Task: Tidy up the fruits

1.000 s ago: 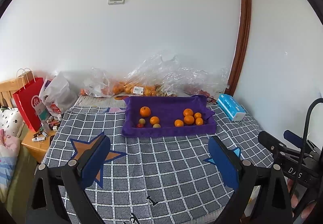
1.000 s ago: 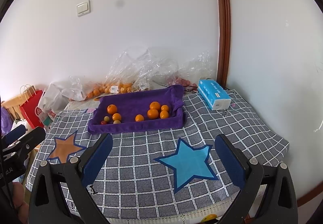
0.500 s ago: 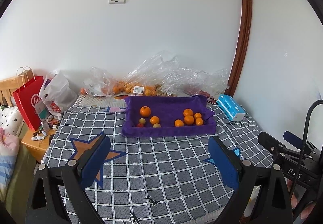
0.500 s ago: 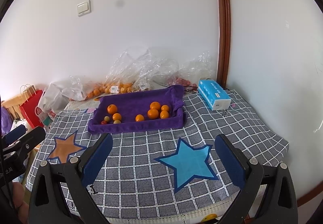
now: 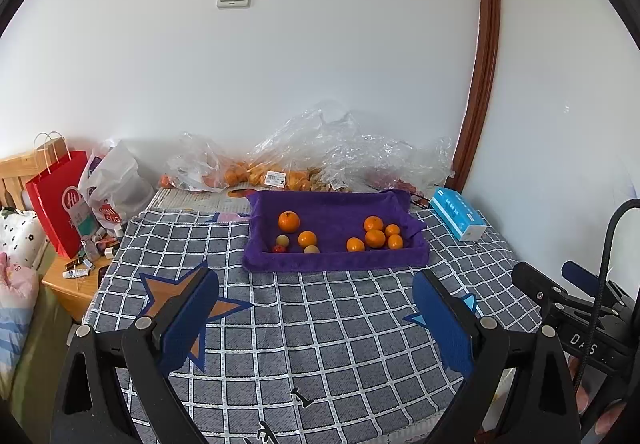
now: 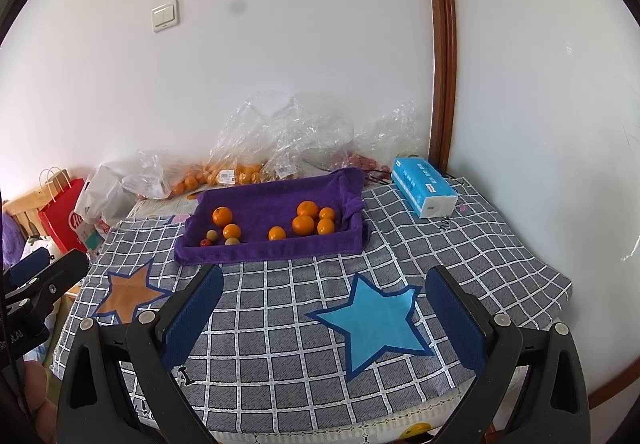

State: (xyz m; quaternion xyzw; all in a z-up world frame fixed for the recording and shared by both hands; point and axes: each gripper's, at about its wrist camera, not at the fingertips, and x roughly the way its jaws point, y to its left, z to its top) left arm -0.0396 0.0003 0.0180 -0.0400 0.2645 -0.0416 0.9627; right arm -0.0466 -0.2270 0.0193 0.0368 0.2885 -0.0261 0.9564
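Oranges (image 5: 374, 233) lie inside the purple tray (image 5: 335, 262), well beyond the left gripper (image 5: 316, 310) and right gripper (image 6: 324, 310), both spread wide and empty.

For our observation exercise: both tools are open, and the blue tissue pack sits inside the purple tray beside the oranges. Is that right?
Not quite. The blue tissue pack lies on the checked cloth outside the purple tray, to its right, as the right wrist view shows. Both the left tool and the right tool are open.
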